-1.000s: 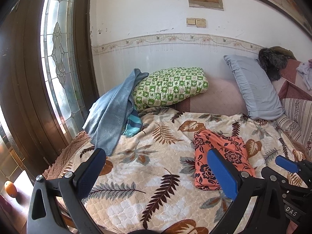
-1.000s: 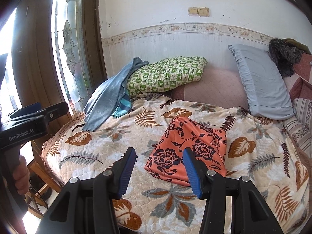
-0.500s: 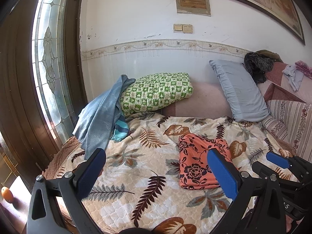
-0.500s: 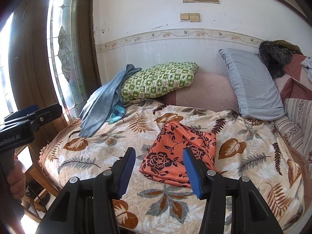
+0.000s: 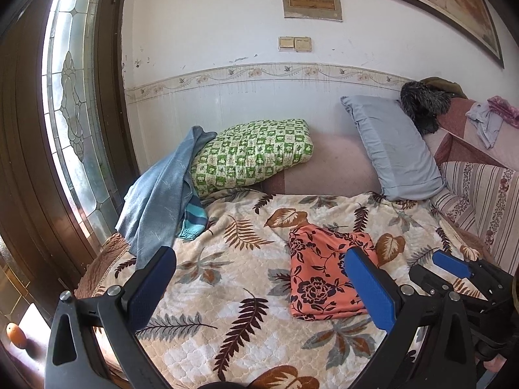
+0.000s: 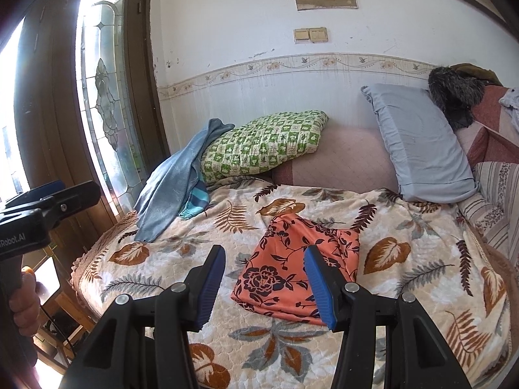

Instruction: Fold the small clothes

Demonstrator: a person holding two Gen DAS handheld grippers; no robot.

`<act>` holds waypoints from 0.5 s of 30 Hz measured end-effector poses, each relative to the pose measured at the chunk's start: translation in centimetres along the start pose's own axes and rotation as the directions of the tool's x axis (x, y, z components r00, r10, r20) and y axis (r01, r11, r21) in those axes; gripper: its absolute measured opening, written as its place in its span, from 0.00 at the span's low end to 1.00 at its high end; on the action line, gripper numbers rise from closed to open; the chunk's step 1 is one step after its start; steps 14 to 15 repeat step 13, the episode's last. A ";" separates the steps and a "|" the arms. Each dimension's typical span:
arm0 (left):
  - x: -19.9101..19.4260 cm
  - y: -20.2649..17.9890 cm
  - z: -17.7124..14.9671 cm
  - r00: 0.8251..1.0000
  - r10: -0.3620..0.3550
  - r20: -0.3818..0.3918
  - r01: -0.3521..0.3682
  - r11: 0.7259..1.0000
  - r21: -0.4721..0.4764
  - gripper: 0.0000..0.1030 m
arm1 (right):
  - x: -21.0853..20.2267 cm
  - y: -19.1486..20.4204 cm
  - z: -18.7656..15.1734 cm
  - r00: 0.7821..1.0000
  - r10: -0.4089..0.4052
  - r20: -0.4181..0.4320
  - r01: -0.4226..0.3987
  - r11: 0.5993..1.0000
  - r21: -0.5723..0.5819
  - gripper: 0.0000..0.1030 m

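Left gripper and right gripper: both spread wide, nothing held, hovering above the bed w/ no cloth contact. Orange floral garment lies on the leaf-print blanket, mid-bed, already a flat folded rectangle, so 1 piece looks done. Blue garment is draped unfolded over the green pillow, prob next.

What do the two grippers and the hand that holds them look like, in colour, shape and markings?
Both the left gripper and the right gripper are black angular frames with silver bolts and two flat blue ribbed pads. Seen from the right wrist view, the left gripper's black body carries white lettering ending "Robot.AI". A bare hand grips its handle; no sleeve shows. A thin dark cable hangs below it.
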State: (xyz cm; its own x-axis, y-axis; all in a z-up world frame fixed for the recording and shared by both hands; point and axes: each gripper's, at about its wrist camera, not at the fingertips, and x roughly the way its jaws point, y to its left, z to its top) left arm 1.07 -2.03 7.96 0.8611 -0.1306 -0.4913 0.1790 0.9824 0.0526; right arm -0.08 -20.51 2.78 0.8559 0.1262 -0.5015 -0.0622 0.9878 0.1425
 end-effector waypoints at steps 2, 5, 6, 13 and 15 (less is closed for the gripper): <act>0.9 -0.3 0.5 1.000 -0.016 -0.012 0.016 1.000 -0.011 1.00 | 0.8 -0.6 0.0 1.000 0.004 -0.010 -0.004 1.000 0.009 0.53; 2.4 -0.8 1.2 0.998 -0.061 -0.019 0.060 0.998 -0.031 1.00 | 2.2 -1.7 0.2 1.000 0.016 -0.022 -0.015 0.999 0.030 0.53; 2.9 -0.9 1.4 0.997 -0.082 -0.015 0.081 0.996 -0.040 1.00 | 2.6 -2.1 0.3 0.999 0.023 -0.025 -0.022 0.999 0.038 0.53; 9.3 -0.3 2.0 0.998 -0.054 -0.023 0.051 0.991 -0.124 1.00 | 6.3 -7.2 0.3 0.999 -0.013 -0.045 0.019 0.992 0.126 0.53; 9.3 -0.3 2.0 0.998 -0.054 -0.023 0.051 0.991 -0.124 1.00 | 6.3 -7.2 0.3 0.999 -0.013 -0.045 0.019 0.992 0.126 0.53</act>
